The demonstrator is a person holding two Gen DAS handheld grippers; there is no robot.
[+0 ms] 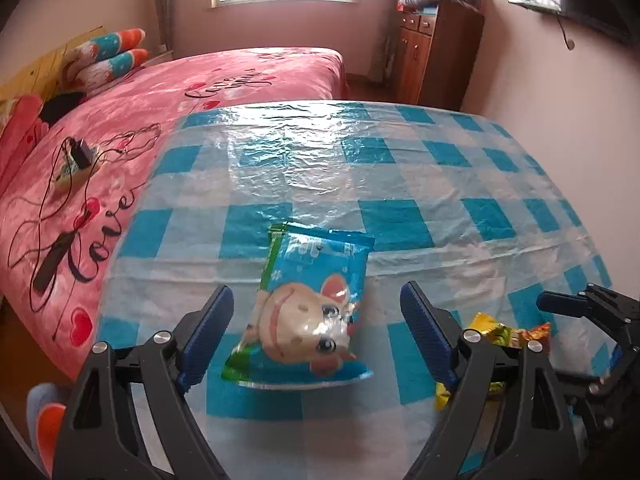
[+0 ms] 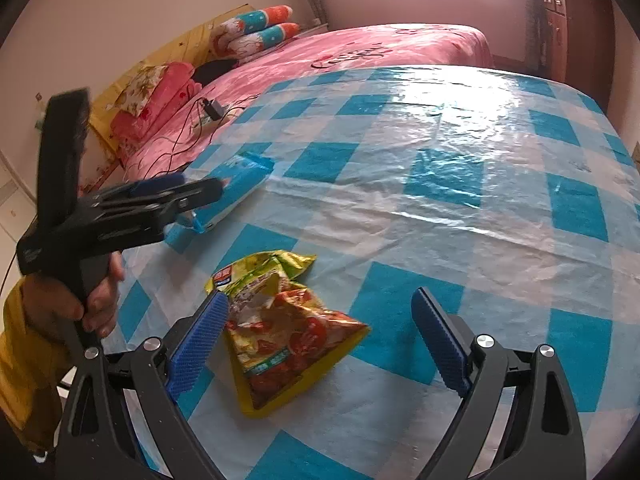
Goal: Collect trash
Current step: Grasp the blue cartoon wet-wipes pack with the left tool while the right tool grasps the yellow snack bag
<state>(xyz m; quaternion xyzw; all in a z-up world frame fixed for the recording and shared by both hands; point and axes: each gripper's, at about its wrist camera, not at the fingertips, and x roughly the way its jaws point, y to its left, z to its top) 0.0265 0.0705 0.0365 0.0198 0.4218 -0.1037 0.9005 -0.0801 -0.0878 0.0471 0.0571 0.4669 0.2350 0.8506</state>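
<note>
Pink "Love" bedspread (image 1: pixel 100 184) behind; both hand-held grippers (image 1: pixel 316 312) (image 2: pixel 320 320) wide open, empty, snack-bag lettering unreadable.

black plastic left claw (image 1: pixel 316 312) and right claw (image 2: pixel 320 316), blue ribbed pads (image 2: pixel 198 346), silver round screws (image 2: pixel 483 340), black pistol handle, yellow sleeve (image 2: pixel 20 364) on left hand (image 2: pixel 86 300)

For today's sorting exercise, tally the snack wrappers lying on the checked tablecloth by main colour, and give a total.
Blue: 1, the blue snack bag with a cartoon animal, lying between the open left gripper fingers.
Yellow: 1, the crumpled yellow snack bag with red print, in front of the open right gripper.
Total: 2
</note>
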